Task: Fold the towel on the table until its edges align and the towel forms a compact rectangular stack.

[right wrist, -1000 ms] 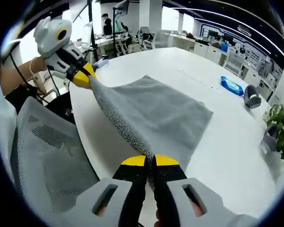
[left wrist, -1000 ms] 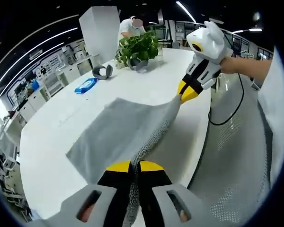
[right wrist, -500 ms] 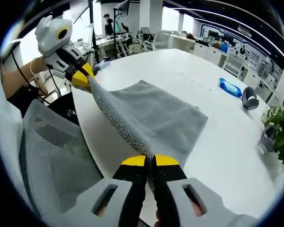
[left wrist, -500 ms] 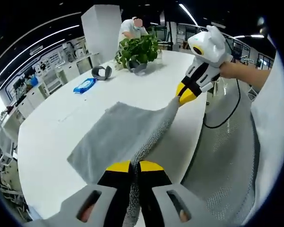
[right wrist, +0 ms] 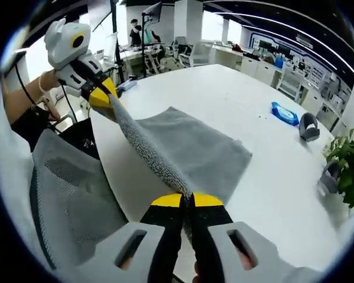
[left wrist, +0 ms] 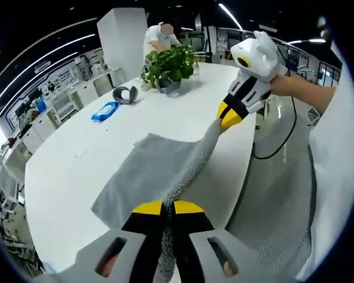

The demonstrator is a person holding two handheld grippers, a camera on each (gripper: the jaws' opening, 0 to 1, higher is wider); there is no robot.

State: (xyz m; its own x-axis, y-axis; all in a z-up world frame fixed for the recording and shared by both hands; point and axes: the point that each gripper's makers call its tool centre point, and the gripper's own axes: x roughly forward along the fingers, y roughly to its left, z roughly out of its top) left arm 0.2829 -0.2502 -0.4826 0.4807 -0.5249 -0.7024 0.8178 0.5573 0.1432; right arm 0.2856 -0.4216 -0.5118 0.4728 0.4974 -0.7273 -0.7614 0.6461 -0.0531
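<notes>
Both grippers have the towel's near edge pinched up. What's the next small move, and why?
Probably carry both grippers forward together over the towel toward its far edge. The left gripper and right gripper each clamp a corner, the near edge stretched between them above the table, while the far part lies flat.

In the left gripper view, the towel (left wrist: pixel 150 174) is spread on the table (left wrist: pixel 65 177), with its near edge lifted between the left gripper (left wrist: pixel 169 207) at the near corner and the right gripper (left wrist: pixel 229 118) at the far right corner. Beyond the towel, a wipes pack (left wrist: pixel 105 109) is set to the left, a headset (left wrist: pixel 125 93) just behind it, and a potted plant (left wrist: pixel 168 63) further back. A mesh chair (left wrist: pixel 280 200) is placed right of the table. In the right gripper view, the towel (right wrist: pixel 186 150) is stretched from the right gripper (right wrist: pixel 187 201) to the left gripper (right wrist: pixel 106 99).
</notes>
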